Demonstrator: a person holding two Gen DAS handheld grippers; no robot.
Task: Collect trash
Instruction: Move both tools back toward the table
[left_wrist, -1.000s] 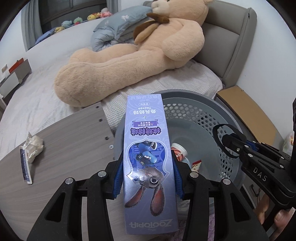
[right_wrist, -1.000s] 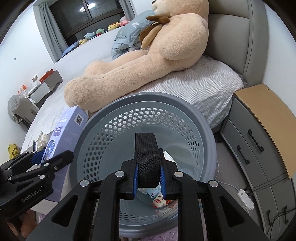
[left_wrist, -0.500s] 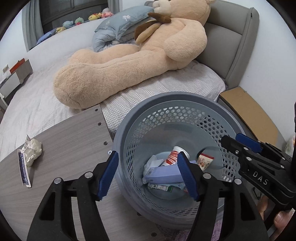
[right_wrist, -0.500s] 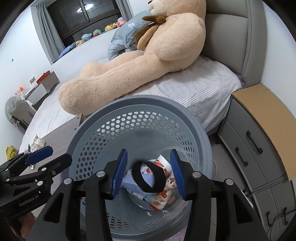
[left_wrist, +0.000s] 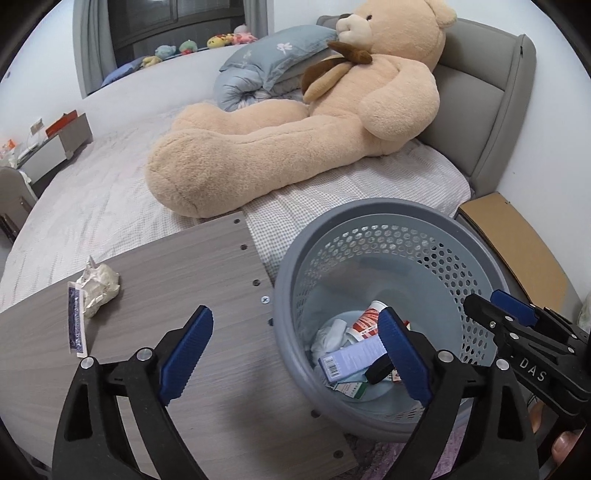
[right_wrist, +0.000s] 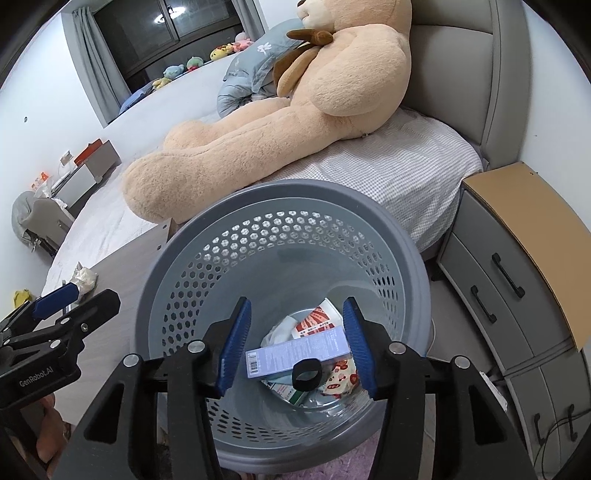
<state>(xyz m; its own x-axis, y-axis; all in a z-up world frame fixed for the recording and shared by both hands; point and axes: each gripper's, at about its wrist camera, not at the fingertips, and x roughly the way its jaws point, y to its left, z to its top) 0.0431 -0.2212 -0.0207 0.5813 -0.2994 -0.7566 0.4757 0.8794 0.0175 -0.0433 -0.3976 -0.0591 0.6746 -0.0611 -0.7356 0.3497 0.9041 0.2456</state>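
Observation:
A grey perforated bin (left_wrist: 373, 208) (right_wrist: 280, 190) stands beside the wooden table. Inside lie a lilac box (left_wrist: 351, 356) (right_wrist: 295, 350), a black loop (right_wrist: 306, 374) (left_wrist: 378, 367), wrappers and a paper cup (right_wrist: 317, 319). My left gripper (left_wrist: 295, 354) is open and empty, over the table's right edge and the bin rim. My right gripper (right_wrist: 295, 347) is open and empty, above the bin's mouth. On the table's left lie a crumpled tissue (left_wrist: 98, 286) (right_wrist: 85, 277) and a flat blue-white sachet (left_wrist: 75, 321).
A bed with a big teddy bear (left_wrist: 295, 122) (right_wrist: 266, 122) lies behind the table (left_wrist: 166, 295). A grey nightstand with a cardboard top (right_wrist: 517, 229) stands right of the bin. A lilac rug (left_wrist: 380, 458) lies under the bin.
My left gripper opened and let go of the lilac box; my right gripper opened and let go of the black loop. Both now lie in the bin. The left gripper moved left.

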